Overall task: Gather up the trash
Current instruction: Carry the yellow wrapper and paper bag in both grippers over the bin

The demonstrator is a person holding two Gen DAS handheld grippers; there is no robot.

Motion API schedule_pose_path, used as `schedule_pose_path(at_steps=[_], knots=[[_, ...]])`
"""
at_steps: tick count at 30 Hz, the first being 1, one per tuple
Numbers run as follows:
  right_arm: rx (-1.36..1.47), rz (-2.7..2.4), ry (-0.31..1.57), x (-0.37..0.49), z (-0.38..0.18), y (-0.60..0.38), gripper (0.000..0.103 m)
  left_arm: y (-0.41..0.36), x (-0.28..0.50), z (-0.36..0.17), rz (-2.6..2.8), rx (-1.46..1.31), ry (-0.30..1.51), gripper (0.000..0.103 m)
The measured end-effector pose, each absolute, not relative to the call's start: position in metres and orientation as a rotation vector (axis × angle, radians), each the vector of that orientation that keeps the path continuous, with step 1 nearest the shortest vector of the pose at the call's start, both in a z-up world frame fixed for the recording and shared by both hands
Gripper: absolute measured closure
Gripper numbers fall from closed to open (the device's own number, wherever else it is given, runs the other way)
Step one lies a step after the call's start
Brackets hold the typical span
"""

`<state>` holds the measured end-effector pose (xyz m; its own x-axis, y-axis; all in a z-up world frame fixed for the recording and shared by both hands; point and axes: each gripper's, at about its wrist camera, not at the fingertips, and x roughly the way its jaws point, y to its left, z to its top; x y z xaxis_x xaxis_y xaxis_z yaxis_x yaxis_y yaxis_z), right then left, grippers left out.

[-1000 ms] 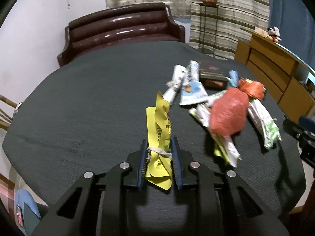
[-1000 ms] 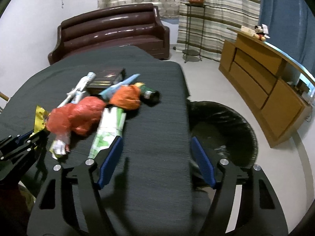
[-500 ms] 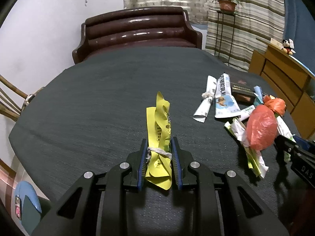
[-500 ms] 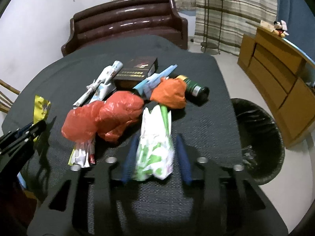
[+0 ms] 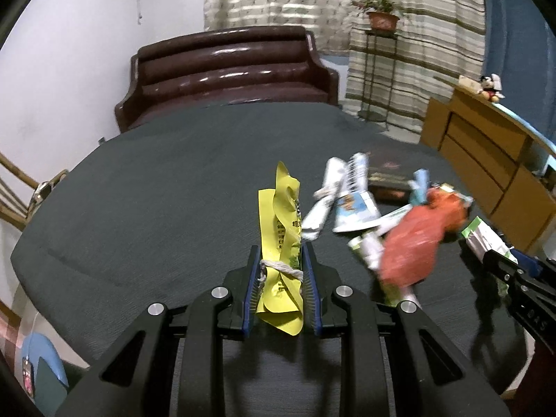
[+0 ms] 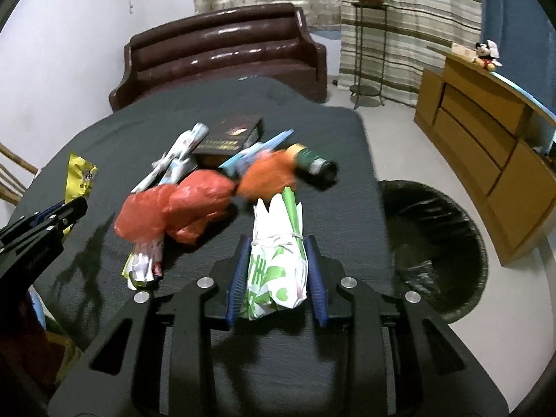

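My left gripper (image 5: 280,253) is shut on a yellow wrapper (image 5: 282,229) tied with white string and holds it above the dark table (image 5: 166,187). My right gripper (image 6: 278,246) is shut on a white-and-green wrapper (image 6: 278,260), also tied with string. A pile of trash lies on the table: a red plastic bag (image 6: 180,208), an orange bag (image 6: 267,177), a white tube wrapper (image 6: 173,160), a dark green bottle (image 6: 312,163) and a dark box (image 6: 229,135). A black-lined trash bin (image 6: 438,243) stands on the floor to the right of the table.
A brown leather sofa (image 6: 222,48) stands behind the table. A wooden cabinet (image 6: 486,128) runs along the right wall. A plant stand (image 6: 368,34) is by the curtains. A wooden chair (image 5: 14,194) is at the table's left edge.
My right gripper moved in from near the bin and closed on the white-and-green wrapper, then lifted it. My left gripper kept its hold on the yellow wrapper and shifted toward the pile.
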<state>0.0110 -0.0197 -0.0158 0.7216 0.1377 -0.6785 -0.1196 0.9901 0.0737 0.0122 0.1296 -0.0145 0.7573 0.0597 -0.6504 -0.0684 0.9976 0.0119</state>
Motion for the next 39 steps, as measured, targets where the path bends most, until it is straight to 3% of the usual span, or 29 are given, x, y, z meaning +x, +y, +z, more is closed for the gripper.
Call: schedule_pose_path(at_steps=[17,39], knots=[[0.077,-0.104,0.688,0.019,-0.009,-0.134,0.072,0.002,0.044,0.003,-0.194,0.054,0.662,0.078],[0.179,-0.214,0.701,0.040,-0.031,-0.214,0.072,-0.110,0.083,-0.025,-0.309,0.187,0.689,0.078]])
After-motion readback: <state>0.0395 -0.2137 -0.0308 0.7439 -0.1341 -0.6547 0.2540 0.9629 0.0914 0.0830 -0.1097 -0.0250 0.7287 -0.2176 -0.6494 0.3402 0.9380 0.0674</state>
